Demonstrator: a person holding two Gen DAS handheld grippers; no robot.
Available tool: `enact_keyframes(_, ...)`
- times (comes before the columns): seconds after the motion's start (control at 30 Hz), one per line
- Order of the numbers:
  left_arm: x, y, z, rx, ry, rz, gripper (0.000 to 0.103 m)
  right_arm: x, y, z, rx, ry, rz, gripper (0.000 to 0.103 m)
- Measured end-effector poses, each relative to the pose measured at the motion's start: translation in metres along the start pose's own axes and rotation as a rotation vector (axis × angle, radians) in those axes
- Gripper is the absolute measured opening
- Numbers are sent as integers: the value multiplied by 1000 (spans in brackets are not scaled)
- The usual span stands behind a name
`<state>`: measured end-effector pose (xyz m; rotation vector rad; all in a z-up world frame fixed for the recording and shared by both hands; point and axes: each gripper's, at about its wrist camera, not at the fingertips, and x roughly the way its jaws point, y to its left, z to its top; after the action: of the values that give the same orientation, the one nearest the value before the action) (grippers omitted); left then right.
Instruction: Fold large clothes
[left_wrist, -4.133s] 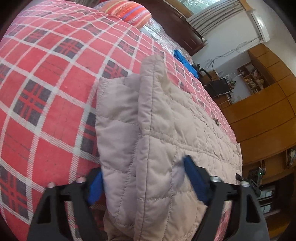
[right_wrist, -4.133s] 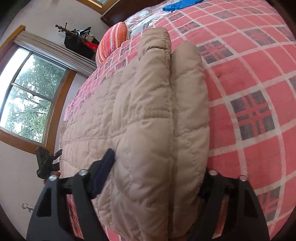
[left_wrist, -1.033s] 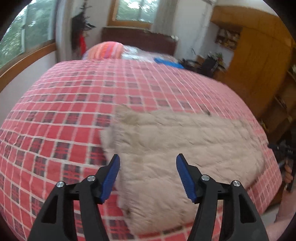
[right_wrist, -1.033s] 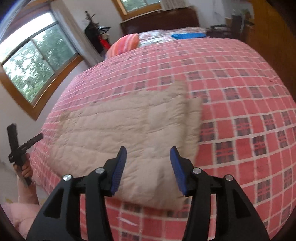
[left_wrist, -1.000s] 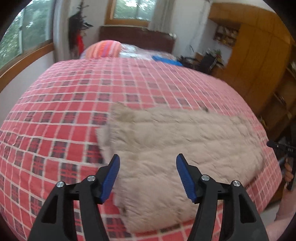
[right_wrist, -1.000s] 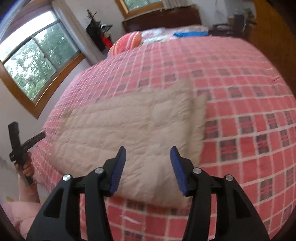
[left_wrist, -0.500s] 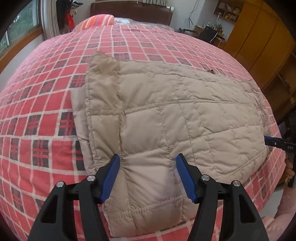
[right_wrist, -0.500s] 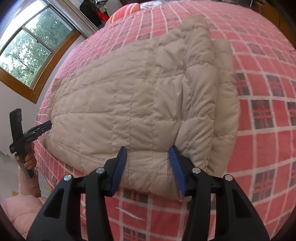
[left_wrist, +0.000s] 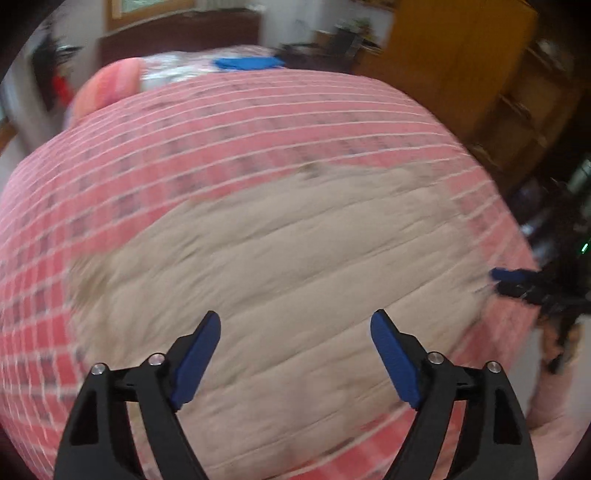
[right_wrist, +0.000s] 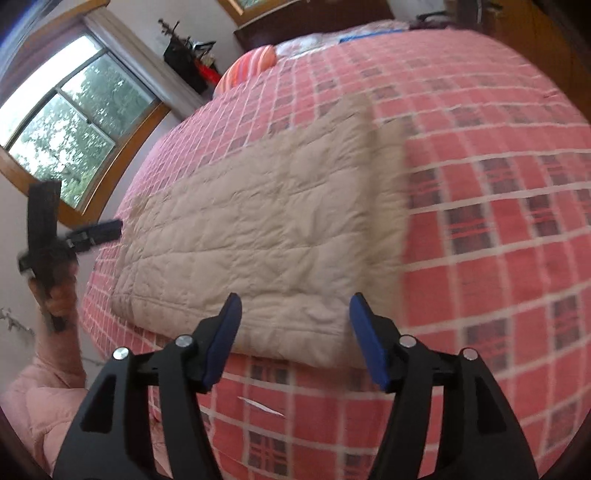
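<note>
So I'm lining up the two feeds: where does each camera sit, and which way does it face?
Left wrist: on the left gripper, open, over the beige quilted garment, facing the headboard; the right gripper shows at right.
Right wrist: on the right gripper, open, at the garment's near edge; the left gripper and hand show.
Shared: garment, plaid bedspread.

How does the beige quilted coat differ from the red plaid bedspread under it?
The beige quilted coat is plain and puffy, stitched in squares; the red plaid bedspread is flat with a white-lined check. The coat covers only a patch near the bed's edge; the bedspread covers the whole bed.
</note>
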<state>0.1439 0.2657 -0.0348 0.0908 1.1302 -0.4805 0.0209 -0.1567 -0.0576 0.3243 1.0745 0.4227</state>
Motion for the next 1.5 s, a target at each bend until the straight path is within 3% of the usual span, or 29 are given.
enact_keyframes(0.13,25,-67,63,70,110,-63,88,-11,-20,-6,47,0,-15,69)
enact_keyframes(0.37,112,-164,140,147,295,-27,90,5,-40,-19,81,57,1,71)
enact_keyframes(0.67,210,-207,171,96,479,-19,90,12,-69,-25,141,77,49,73)
enact_keyframes(0.93,245,-211,175,56,566,72,88,27,-69,-24,148,110,72,71)
enact_keyframes(0.97,245,-210,175,52,566,87,84,29,-66,-23,151,112,76,68)
enact_keyframes(1.0,246,-210,175,52,569,110,70,31,-63,-21,154,112,80,65)
enact_keyframes(1.07,247,-207,175,56,580,128,59,32,-62,-21,148,108,77,59)
enact_keyframes(1.2,238,-208,173,82,561,100,35,32,-48,-23,118,84,57,33)
enact_keyframes(1.3,221,-201,172,62,532,62,23,23,-38,-22,100,55,38,25)
enact_keyframes(1.5,163,-180,170,36,430,-30,16,0,-21,-16,53,2,43,21)
